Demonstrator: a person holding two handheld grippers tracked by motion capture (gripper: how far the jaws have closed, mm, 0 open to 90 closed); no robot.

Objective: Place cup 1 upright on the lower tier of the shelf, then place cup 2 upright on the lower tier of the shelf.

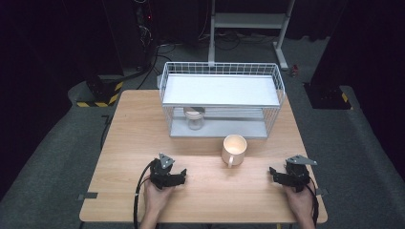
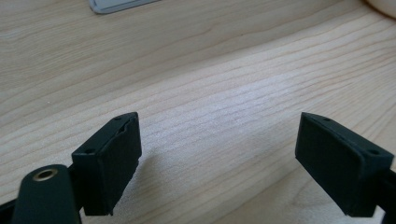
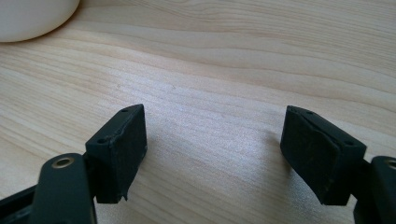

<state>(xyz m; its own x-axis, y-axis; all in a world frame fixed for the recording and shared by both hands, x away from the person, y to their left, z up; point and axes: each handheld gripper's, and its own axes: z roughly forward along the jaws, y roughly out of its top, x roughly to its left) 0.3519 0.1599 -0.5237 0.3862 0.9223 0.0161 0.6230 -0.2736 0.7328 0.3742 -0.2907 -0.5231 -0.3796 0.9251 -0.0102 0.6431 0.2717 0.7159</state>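
Flanking the mug (image 1: 234, 149), each hand-held gripper (image 1: 177, 177) (image 1: 276, 174) rests with jaws apart, empty.

Light wooden worktop (image 1: 133, 143) carries a white wire rack (image 1: 222, 98) at 12 o'clock and a cream ceramic mug (image 1: 234, 149) near centre.

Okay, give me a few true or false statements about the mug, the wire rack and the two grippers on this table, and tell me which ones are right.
1. The cream mug stands on the wooden table in front of the white wire rack. True.
2. The left gripper is clamped on the mug. False: its jaws stand apart over bare wood, holding nothing.
3. A second cup sits on the rack's lower level. True.
4. The right gripper is inside the rack. False: it rests near the table's front edge, right of the mug, jaws open.
5. The mug lies tipped on its side. False: it stands upright.
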